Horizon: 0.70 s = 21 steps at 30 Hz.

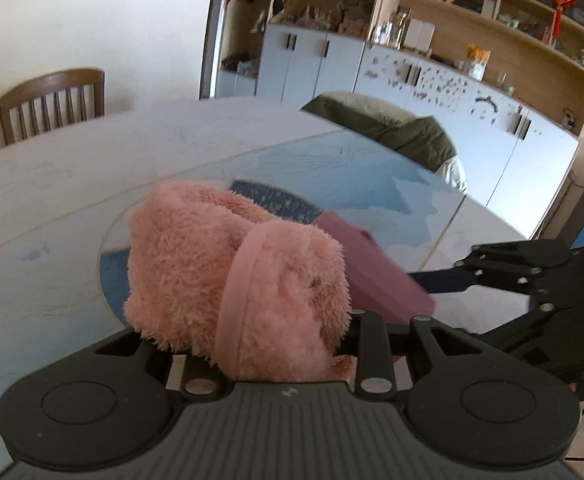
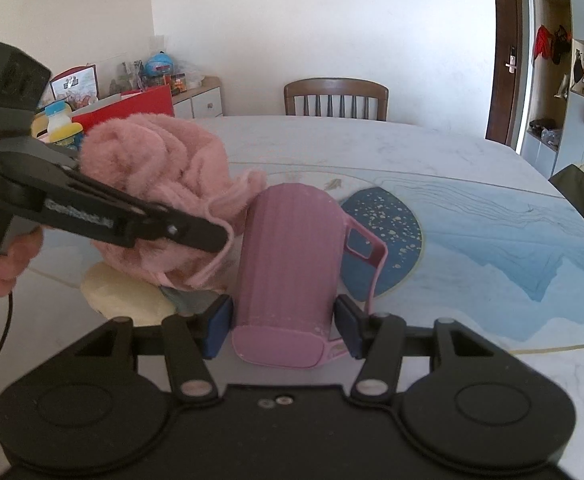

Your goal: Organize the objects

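Note:
My left gripper (image 1: 252, 344) is shut on a fluffy pink cloth (image 1: 228, 276) and holds it above the table; the cloth hides both fingers. In the right wrist view the same gripper (image 2: 208, 236) comes in from the left with the pink cloth (image 2: 160, 184) bunched around it. My right gripper (image 2: 282, 326) is shut on a pink ribbed mug (image 2: 292, 264) with a handle on its right, its blue pads (image 2: 218, 328) against the mug's sides. The mug (image 1: 371, 272) shows just right of the cloth in the left wrist view.
A white and blue patterned table (image 2: 471, 208) with a dark blue speckled disc (image 2: 387, 248). A cream round object (image 2: 124, 292) lies under the cloth. Wooden chairs (image 2: 335, 96) stand at the far edge. Bottles and boxes (image 2: 64, 120) stand at the left; cabinets (image 1: 411, 80) behind.

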{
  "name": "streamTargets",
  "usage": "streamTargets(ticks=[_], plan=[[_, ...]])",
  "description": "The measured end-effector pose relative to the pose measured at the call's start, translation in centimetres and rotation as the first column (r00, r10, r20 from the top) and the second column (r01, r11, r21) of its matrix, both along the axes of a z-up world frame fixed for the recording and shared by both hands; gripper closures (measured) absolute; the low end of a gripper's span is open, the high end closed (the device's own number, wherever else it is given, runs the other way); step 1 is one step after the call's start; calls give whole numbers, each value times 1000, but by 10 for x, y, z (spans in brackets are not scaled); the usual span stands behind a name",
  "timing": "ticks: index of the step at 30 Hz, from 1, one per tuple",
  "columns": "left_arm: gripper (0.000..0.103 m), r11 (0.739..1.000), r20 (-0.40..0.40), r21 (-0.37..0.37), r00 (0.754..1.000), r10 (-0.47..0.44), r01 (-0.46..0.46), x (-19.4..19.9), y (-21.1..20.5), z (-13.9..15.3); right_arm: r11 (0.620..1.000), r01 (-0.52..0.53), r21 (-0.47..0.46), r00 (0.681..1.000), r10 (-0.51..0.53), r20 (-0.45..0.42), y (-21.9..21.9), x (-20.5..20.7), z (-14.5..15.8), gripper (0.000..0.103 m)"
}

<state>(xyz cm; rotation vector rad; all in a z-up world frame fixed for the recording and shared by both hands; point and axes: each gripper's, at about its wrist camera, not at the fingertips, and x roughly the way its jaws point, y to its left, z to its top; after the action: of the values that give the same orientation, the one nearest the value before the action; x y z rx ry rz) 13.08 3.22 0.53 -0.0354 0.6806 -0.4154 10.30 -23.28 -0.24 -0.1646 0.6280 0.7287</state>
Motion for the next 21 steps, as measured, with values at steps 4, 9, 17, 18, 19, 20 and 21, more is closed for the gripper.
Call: streamTargets(ticks=[4,9,17,18,19,20,21], plan=[[72,998,92,-31,994,-52,55,-21,-3,23,1000,2,0,1000,-2,-1,1,1,0,47],[72,983,153,-60,975,-161,171,-39,-25,48,1000,6,0,1000,-6,-5,0,0,1,47],[72,960,87,-9,957,-277,279,-32,-75,33,1000,8,-5,1000,-8,-1,0,0,1,47],[72,961,69,-12,959,-276,278,-29,-76,28,1000,8,-4,1000,-8,0,-1,0,1,47],[73,962,55,-14,961,-272,273,-25,-77,24,1000,7,-4,1000,-7,1,-1,0,1,47],[73,964,44,-19,963,-265,266,-21,-76,20,1000,6,-5,1000,-6,3,-1,0,1,47],[73,967,33,-24,967,-254,255,-17,-74,17,1000,4,-8,1000,-4,7,-1,0,1,47]])
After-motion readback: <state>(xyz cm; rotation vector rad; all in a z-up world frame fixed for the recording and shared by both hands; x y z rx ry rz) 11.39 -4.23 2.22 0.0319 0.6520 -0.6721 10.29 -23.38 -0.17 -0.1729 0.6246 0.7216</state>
